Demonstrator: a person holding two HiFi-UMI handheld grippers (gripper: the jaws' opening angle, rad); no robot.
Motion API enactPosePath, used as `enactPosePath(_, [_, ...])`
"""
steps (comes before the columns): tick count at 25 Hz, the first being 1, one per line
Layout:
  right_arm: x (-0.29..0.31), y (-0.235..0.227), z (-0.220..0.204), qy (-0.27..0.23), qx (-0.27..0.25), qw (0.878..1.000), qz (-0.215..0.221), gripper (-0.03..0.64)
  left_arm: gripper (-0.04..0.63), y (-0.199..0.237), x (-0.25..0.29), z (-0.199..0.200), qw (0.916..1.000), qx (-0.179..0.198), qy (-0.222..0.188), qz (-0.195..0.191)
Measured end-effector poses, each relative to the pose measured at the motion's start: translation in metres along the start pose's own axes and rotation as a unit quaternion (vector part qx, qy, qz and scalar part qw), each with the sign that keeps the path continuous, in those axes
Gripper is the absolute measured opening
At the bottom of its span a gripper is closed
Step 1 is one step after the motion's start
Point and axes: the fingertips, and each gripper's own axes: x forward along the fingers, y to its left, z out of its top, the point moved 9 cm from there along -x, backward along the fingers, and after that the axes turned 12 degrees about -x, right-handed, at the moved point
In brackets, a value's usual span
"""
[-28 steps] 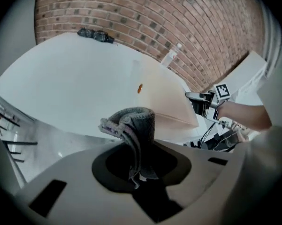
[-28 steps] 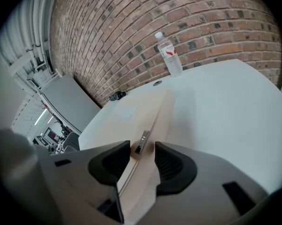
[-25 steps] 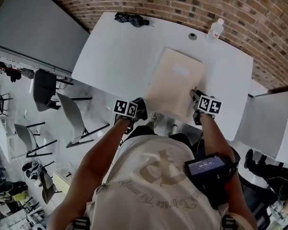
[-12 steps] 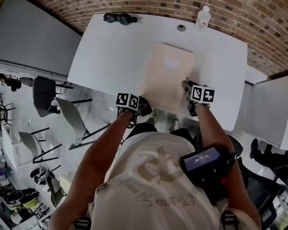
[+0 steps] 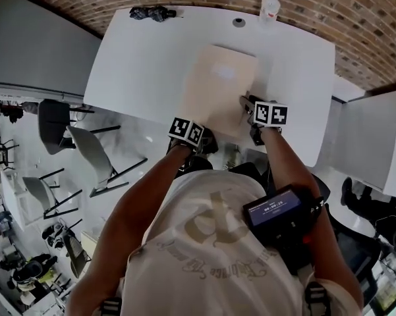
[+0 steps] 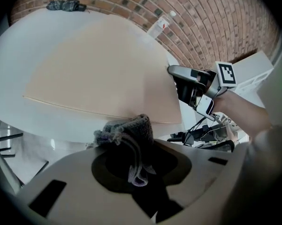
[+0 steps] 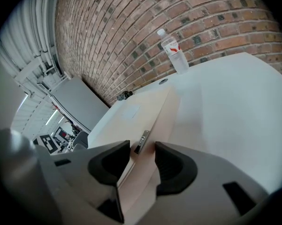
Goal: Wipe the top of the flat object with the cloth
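Observation:
A beige flat board (image 5: 217,87) lies on the white table (image 5: 145,64), its near edge reaching the table's front. My left gripper (image 5: 206,141) is shut on a grey knitted cloth (image 6: 126,129). It hangs just off the board's near edge, with the cloth bulging out of the left gripper (image 6: 129,139) toward the board (image 6: 98,69). My right gripper (image 5: 246,104) is shut on the board's near right edge. In the right gripper view the board (image 7: 136,111) runs between the two dark pads of the right gripper (image 7: 143,149).
A clear water bottle (image 5: 269,5) stands at the table's far edge by the brick wall, with a small round grommet (image 5: 238,22) beside it. A dark crumpled bundle (image 5: 151,13) lies at the far left corner. Chairs (image 5: 85,150) stand on the floor to the left.
My left gripper with the cloth has moved right, from beside the board's near left corner to just below its near edge. My right gripper stays clamped on the board's edge.

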Motion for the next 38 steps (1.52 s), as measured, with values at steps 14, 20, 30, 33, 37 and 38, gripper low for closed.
enactPosePath(14, [0.001,-0.004,0.0,-0.004,-0.006,1.0,0.023,0.183,0.101,-0.048,0.034,-0.011,0.9982,0.045,0.031,-0.026])
enactPosePath(20, [0.002,-0.004,0.0,-0.005,-0.003,1.0,0.03,0.184,0.101,-0.065,0.046,-0.013,0.9952,0.064,0.056,-0.049])
enactPosePath(30, [0.003,-0.005,0.001,-0.004,-0.002,0.999,0.033,0.187,0.101,-0.093,0.06,-0.022,0.9845,0.12,0.087,-0.093])
enactPosePath(33, [0.003,-0.005,0.001,-0.004,0.01,0.999,0.036,0.187,0.101,-0.101,0.057,-0.023,0.9807,0.13,0.086,-0.118])
enactPosePath(37, [-0.002,-0.008,0.006,-0.003,0.008,0.999,0.033,0.187,0.101,-0.104,0.042,-0.026,0.9772,0.145,0.078,-0.134])
enactPosePath(38, [-0.004,-0.009,0.007,-0.006,0.005,1.0,0.029,0.186,0.101,-0.104,0.036,-0.028,0.9759,0.153,0.076,-0.136])
